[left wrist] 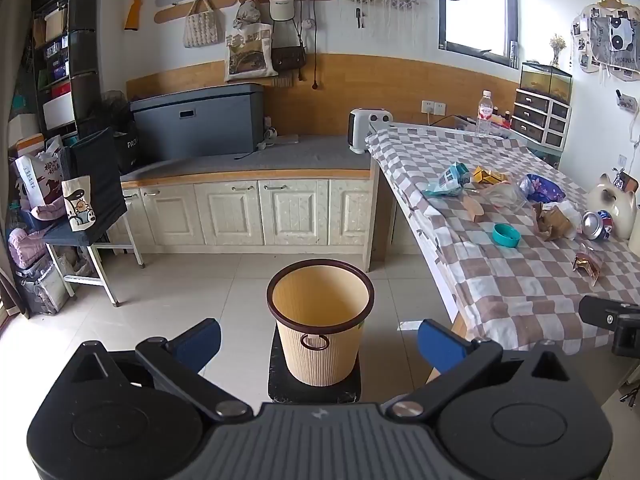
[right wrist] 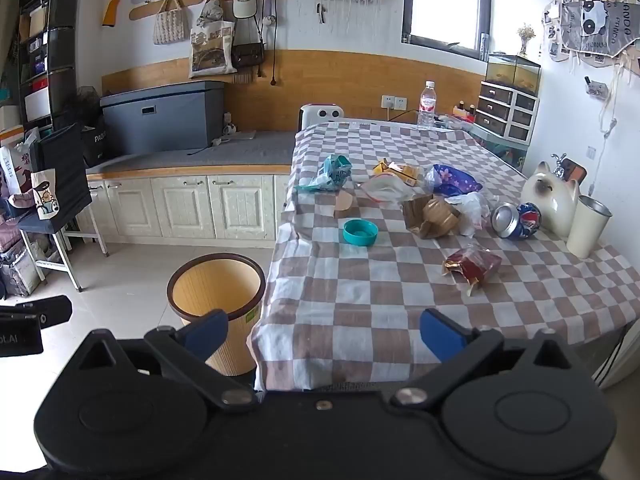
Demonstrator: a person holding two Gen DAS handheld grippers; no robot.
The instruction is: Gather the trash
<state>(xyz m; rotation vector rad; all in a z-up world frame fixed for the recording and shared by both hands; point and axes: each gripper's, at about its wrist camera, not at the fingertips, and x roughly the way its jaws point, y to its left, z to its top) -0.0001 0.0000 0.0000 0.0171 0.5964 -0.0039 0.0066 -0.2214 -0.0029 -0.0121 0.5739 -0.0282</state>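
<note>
A beige trash bin (left wrist: 320,320) with a brown rim stands on the floor beside the checkered table (left wrist: 500,280); it also shows in the right wrist view (right wrist: 216,296). Trash lies on the table (right wrist: 360,300): a red wrapper (right wrist: 472,264), a crushed Pepsi can (right wrist: 516,220), crumpled brown paper (right wrist: 432,216), a teal lid (right wrist: 360,232), a teal packet (right wrist: 332,172), a yellow carton (right wrist: 400,172), a purple bag (right wrist: 452,180). My left gripper (left wrist: 320,340) is open and empty, in front of the bin. My right gripper (right wrist: 324,332) is open and empty above the table's near edge.
A white cup (right wrist: 588,224) and a ceramic cat (right wrist: 552,200) stand at the table's right edge. A water bottle (right wrist: 427,104) stands at the far end. White cabinets (right wrist: 192,208) line the back wall. A chair with bags (left wrist: 84,208) stands at left.
</note>
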